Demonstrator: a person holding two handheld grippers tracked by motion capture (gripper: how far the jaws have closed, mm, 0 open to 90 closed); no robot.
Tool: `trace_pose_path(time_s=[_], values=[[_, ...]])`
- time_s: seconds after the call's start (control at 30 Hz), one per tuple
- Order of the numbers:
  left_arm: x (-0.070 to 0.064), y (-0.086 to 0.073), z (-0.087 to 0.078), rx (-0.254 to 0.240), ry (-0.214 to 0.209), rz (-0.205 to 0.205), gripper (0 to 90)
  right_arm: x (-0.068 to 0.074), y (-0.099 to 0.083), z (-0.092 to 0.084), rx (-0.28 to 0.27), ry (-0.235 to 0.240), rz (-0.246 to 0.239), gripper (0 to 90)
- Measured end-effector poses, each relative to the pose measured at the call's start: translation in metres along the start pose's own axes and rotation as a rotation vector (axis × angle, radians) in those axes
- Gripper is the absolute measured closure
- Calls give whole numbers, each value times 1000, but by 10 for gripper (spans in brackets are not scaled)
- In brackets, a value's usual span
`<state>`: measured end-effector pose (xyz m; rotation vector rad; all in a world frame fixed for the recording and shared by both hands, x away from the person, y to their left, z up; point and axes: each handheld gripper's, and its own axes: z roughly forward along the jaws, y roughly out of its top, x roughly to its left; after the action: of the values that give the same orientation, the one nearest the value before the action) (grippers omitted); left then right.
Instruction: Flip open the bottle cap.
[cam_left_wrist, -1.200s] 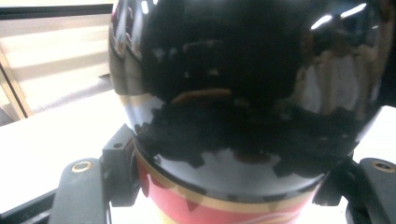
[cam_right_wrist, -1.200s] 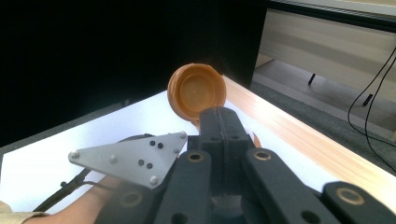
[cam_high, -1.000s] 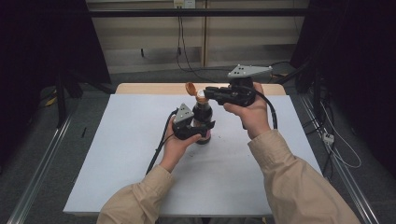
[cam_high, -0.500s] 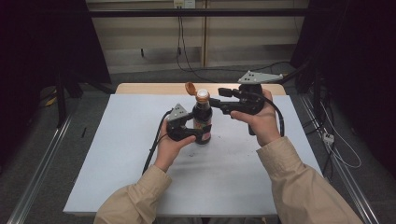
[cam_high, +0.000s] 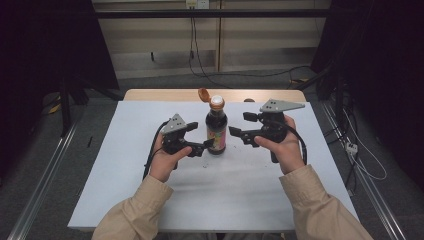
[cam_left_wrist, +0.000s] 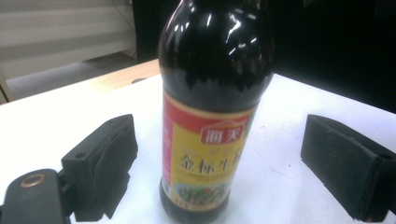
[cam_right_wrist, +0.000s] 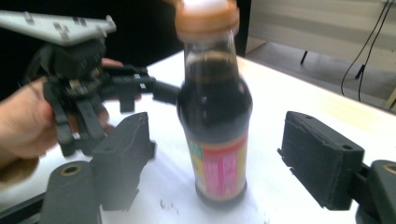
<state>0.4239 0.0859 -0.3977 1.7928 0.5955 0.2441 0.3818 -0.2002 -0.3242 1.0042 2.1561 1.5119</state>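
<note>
Both jaws just opening off the sauce bottle (cam_high: 216, 131): left hand-held gripper (cam_high: 204, 145) and right hand-held gripper (cam_high: 236, 133) wide, empty; backing straight out, no nudging

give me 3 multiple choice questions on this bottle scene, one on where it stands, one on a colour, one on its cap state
1. Where does the bottle stand?
A. on the table between the two grippers
B. on the floor beside the table
C. lying at the table's near edge

2. What colour is the flip cap?
A. green
B. orange-brown
C. white

3. What state is the cap in?
A. flipped open, hanging to one side of the neck
B. pressed shut
C. lying loose on the table

Answers:
1 A: in the high view the bottle stands upright on the white table, with the left gripper on one side and the right gripper on the other, both clear of the glass.
2 B: the high view shows the cap orange-brown.
3 A: the lid tips up and away beside the neck.
</note>
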Motion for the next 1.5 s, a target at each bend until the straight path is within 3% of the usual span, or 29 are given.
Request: trace_pose_path(time_s=[0.17, 0.27, 0.57, 0.97, 1.4, 1.5], values=[[-3, -2, -8, 70, 3, 33, 87, 1, -23, 1, 20, -15, 1, 207], [-2, -7, -15, 44, -7, 4, 93, 0, -36, 0, 29, -15, 13, 196], [3, -17, -39, 38, 10, 8, 102, -2, -63, -13, 29, -28, 14, 176], [6, -34, -65, 76, 22, 17, 103, -4, -93, -28, 54, -41, 14, 171], [6, -54, -102, 105, 30, 3, 105, -5, -127, -37, 73, -69, 54, 171], [4, -59, -110, 118, 32, 17, 105, -5, -132, -40, 75, -73, 57, 171]])
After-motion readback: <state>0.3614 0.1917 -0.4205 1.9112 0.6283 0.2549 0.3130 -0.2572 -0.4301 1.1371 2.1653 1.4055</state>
